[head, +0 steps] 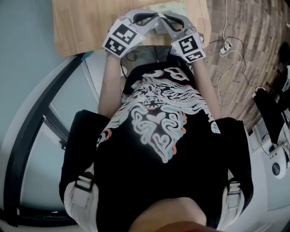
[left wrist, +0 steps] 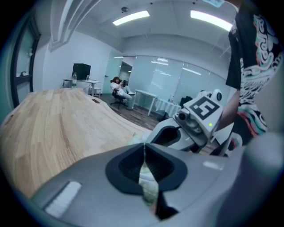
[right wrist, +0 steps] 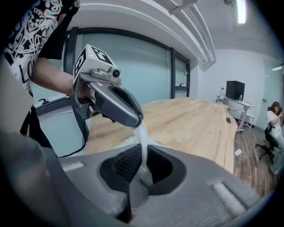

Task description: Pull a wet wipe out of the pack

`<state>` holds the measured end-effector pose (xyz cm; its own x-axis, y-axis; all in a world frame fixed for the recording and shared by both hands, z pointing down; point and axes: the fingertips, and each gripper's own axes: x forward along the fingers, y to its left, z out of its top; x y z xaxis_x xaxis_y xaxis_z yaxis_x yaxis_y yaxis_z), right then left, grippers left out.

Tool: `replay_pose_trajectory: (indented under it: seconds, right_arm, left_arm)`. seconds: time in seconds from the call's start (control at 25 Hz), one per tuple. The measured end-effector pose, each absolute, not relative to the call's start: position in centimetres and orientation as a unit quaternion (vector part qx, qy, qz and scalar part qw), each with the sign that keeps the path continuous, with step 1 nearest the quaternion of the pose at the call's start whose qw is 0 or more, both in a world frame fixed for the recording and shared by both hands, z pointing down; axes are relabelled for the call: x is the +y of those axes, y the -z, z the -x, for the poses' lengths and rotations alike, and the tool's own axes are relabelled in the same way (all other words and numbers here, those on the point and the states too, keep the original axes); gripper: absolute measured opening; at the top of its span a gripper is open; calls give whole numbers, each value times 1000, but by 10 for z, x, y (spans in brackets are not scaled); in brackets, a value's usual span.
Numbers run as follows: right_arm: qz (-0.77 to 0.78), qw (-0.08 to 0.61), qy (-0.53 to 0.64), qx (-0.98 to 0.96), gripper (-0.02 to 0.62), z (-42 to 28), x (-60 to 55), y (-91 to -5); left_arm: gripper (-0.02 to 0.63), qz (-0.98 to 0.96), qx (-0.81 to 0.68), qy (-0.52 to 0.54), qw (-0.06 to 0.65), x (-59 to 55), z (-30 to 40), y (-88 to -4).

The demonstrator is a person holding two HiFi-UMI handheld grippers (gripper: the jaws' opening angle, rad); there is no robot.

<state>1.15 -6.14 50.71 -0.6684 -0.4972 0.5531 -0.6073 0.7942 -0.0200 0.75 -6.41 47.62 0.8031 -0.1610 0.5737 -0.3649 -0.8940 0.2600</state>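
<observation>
Your right gripper [right wrist: 142, 153] narrowly clamps the pack [head: 168, 7]. Your left gripper [left wrist: 143, 150] pinches the wet wipe [right wrist: 142, 142], part-drawn. Next: likely 1 steady pull away.

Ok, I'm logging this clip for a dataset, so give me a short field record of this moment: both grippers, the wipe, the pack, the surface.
left gripper: shut on the wipe's upper end
right gripper: jaws close together, wipe's lower end between them; grip unclear
wipe: white strip stretched between the two grippers
pack: greenish, on the table by the gripper tips
table: light wood
</observation>
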Motion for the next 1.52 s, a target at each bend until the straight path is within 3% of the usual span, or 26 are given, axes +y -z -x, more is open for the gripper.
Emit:
replay_pose_trajectory:
  seconds: [1.52]
  right_arm:
    - [-304,273,-105,-907,51,-10,-61,-514]
  left_arm:
    - [-3,-932,-173,-260,182,-75,25,-470]
